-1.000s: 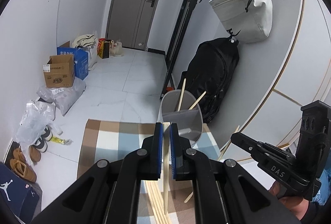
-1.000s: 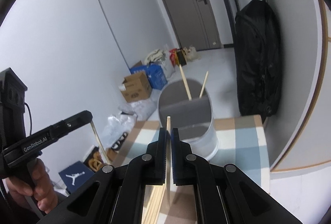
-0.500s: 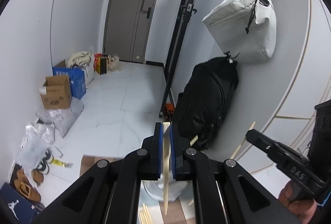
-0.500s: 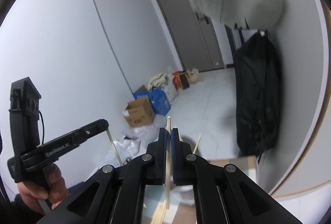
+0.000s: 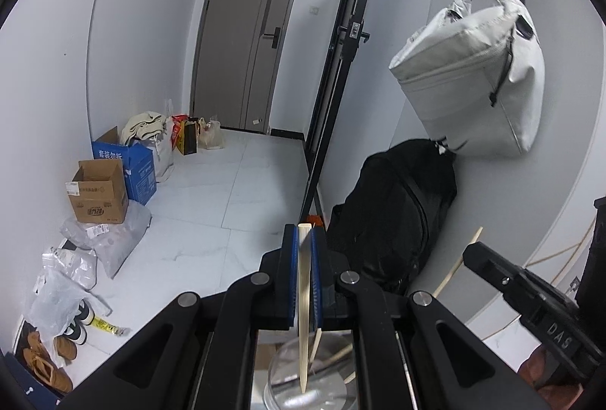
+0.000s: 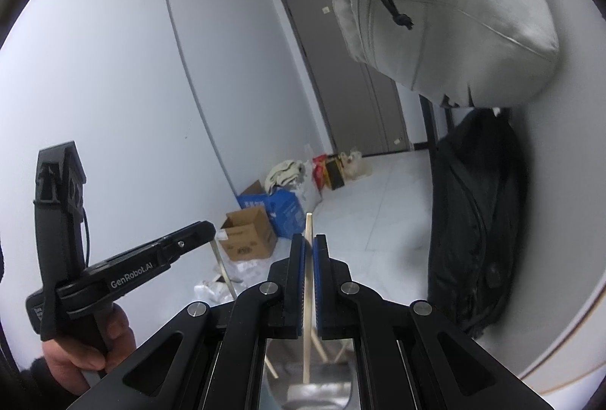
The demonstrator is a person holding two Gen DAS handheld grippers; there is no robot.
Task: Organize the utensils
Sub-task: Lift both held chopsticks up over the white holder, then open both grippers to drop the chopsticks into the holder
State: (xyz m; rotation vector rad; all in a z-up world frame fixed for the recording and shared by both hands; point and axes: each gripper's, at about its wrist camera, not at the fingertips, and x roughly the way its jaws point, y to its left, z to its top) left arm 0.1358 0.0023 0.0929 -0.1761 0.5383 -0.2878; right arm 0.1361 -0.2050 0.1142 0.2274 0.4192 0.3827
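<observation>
Left gripper (image 5: 304, 277) clamped on a pale wooden chopstick (image 5: 303, 315), held near upright, tip hanging over the mouth of the translucent round plastic holder (image 5: 288, 372) at the bottom edge of the left wrist view. Right gripper (image 6: 308, 281) likewise pinched on a second pale wooden chopstick (image 6: 307, 296), its lower end pointing down toward the same holder (image 6: 314, 391). A second ago, checked cloth and loose chopsticks showing under both grippers, holder standing ahead; now cloth gone from view, holder directly beneath, both sticks raised above its rim. Two or three chopsticks already leaning inside. Judged: carrying step nearly over, next move likely a lowering and letting go into the holder. Black backpack (image 5: 394, 213) and grey hanging bag (image 5: 469, 84) beyond, against the wall.
</observation>
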